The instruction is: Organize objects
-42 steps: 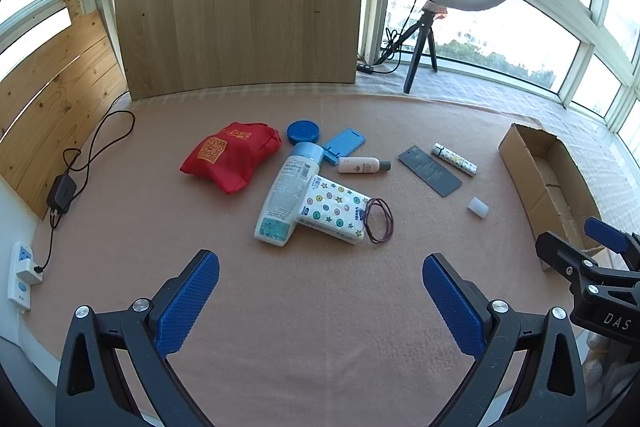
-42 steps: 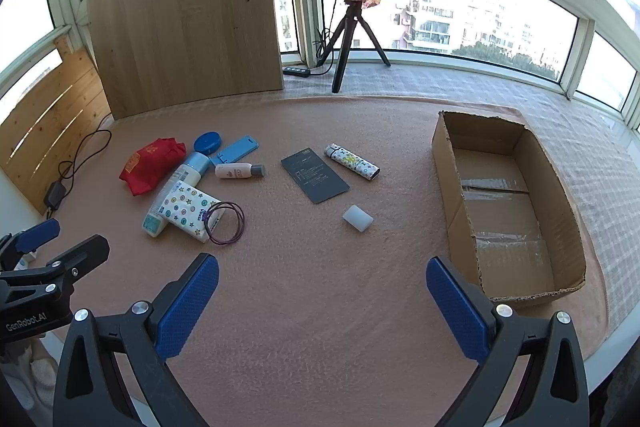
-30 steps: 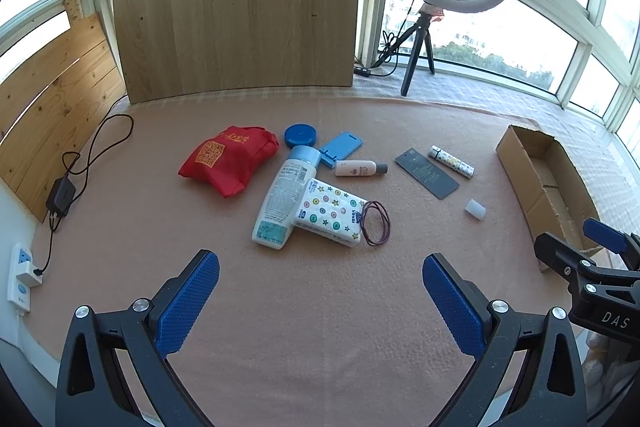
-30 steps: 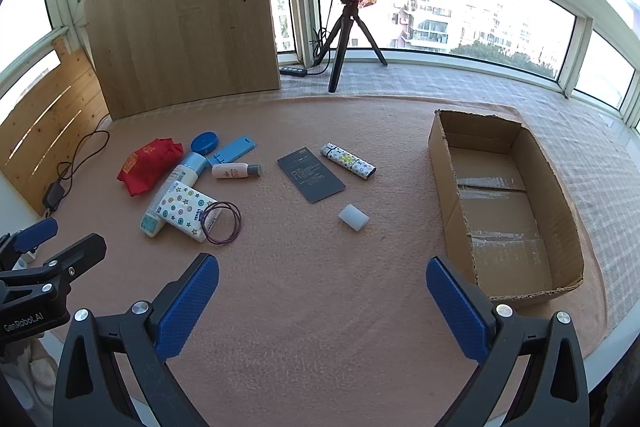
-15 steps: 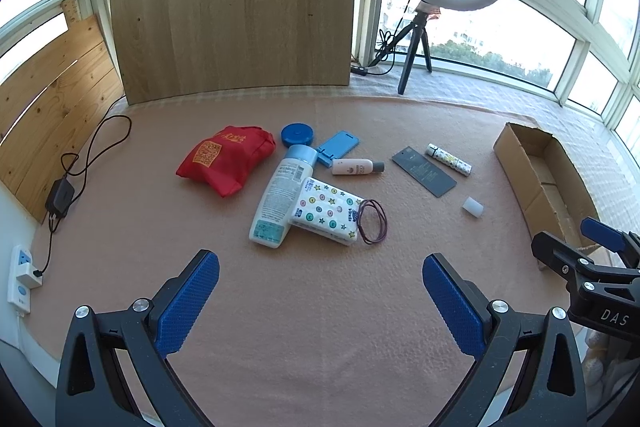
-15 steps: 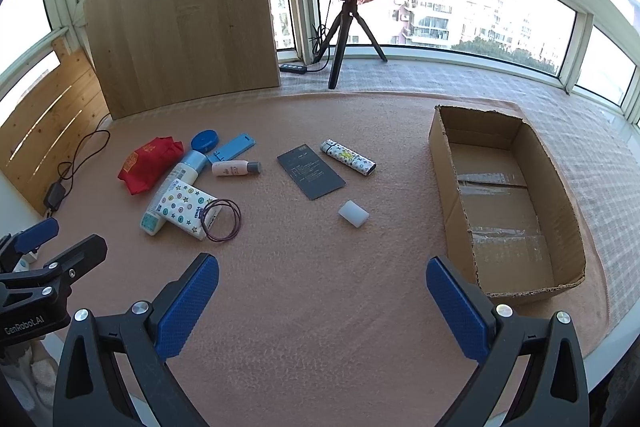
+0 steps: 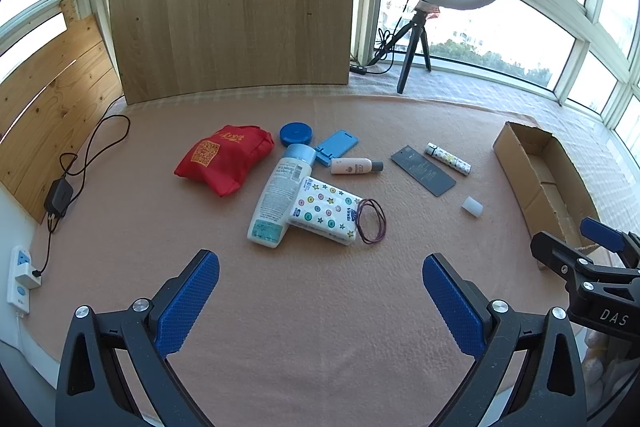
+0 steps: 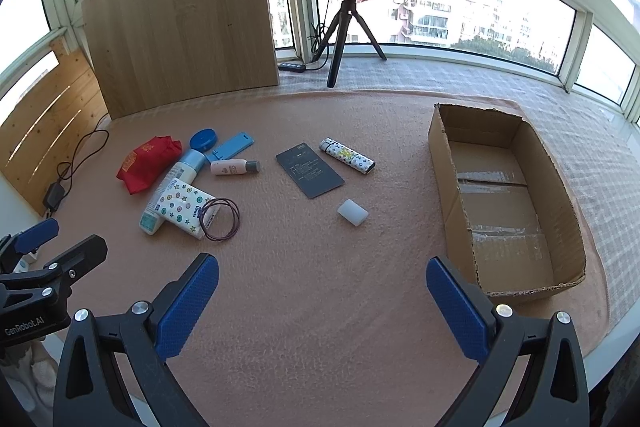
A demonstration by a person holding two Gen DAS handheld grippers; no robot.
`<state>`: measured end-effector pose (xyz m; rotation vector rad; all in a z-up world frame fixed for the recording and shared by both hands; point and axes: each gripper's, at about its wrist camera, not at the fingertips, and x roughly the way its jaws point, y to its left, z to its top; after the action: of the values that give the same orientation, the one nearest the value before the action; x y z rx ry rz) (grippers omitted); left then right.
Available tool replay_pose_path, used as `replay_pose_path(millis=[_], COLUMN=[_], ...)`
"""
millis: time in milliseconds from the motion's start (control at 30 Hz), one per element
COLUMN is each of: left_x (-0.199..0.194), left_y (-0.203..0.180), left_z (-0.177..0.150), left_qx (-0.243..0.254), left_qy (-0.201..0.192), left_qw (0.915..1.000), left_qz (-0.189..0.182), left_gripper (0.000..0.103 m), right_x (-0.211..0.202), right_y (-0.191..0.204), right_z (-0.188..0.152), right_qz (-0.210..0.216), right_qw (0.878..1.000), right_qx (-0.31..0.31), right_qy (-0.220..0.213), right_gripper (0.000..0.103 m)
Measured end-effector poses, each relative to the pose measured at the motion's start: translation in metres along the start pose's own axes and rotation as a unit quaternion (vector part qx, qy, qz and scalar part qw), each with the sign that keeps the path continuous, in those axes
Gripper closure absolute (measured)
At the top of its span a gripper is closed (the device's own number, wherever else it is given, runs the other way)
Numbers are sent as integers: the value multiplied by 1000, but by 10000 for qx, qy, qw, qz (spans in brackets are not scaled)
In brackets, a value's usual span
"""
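Left gripper (image 7: 320,287) and right gripper (image 8: 322,287), jaws wide apart, nothing between, above scattered toiletries.

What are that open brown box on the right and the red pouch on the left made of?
The open brown box looks like matt corrugated cardboard: ragged torn rims, with shiny clear tape across its floor. The red pouch appears to be soft fabric, since it slumps and creases, with a yellow print.

"DAS" on right gripper (image 7: 592,247); "GenRobot.AI" on left gripper (image 8: 44,247)
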<state>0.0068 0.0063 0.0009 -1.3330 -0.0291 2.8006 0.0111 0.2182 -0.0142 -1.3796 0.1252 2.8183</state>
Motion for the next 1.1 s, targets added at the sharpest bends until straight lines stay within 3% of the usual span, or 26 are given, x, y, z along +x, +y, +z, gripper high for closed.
replay_pose_path(millis=[767,1100], left_x=[5,19], left_y=[-3,-1], left_z=[0,3], left_qx=[46,33], left_qy=[25,146], left_qw=[10000,9996], left_qz=[-25,-250], left_gripper=[0,0], right_x=[5,11], right_y=[-1,-9], right_z=[1,0], right_qz=[5,-45], right_qw=[10000,9999], right_qx=[32,82], right_qy=[38,123], right_gripper=[0,0])
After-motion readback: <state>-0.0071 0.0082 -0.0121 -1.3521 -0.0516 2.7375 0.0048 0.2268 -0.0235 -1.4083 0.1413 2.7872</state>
